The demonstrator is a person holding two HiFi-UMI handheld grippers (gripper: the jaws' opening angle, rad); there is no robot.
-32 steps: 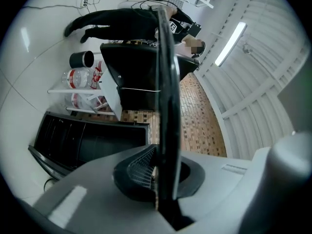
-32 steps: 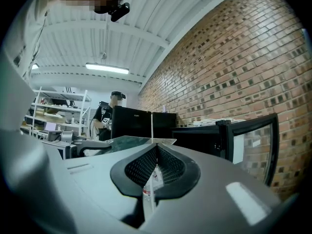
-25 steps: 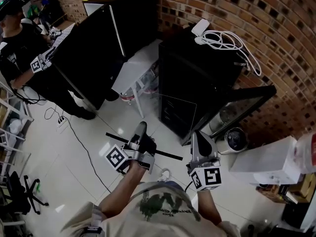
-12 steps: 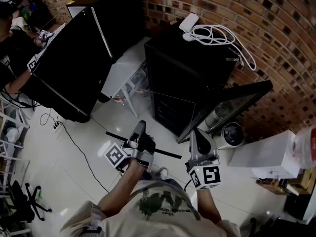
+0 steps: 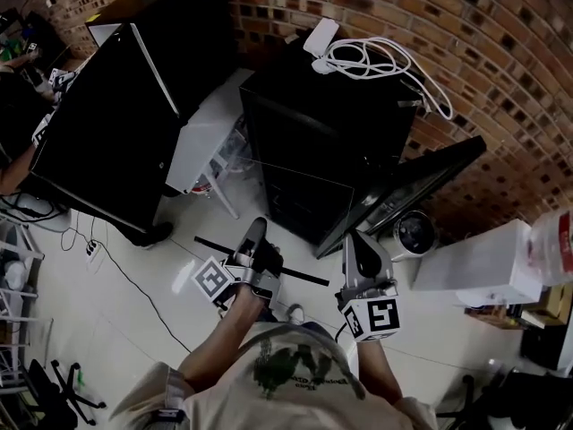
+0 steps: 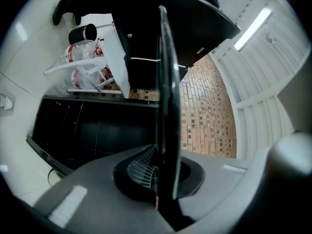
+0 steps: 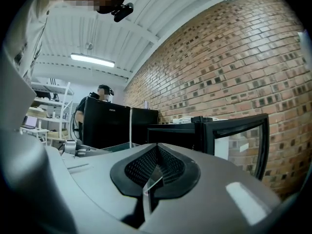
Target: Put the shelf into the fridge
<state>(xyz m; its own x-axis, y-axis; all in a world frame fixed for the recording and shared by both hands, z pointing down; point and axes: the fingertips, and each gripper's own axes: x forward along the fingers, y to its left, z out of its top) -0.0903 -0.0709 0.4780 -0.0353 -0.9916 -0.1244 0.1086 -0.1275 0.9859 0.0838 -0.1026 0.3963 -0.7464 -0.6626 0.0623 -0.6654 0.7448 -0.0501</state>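
Both forearms reach fwd from the chest, roughly level, w/ the shelf (image 5: pixel 303 206) held out btwn them. It sits just in front of the open fridge (image 5: pixel 322 124), not yet inside. Left gripper (image 5: pixel 257 231) is clamped on the shelf's dark-trimmed near edge. Right gripper (image 5: pixel 356 243) pinches the bare glass edge. Fridge door (image 5: pixel 421 179) hangs open at right.

The glass shelf (image 5: pixel 304 206) now sits closer to the open fridge (image 5: pixel 313 124), which slides leftward in frame; the tall black cabinet (image 5: pixel 103 141) looms larger at upper left.
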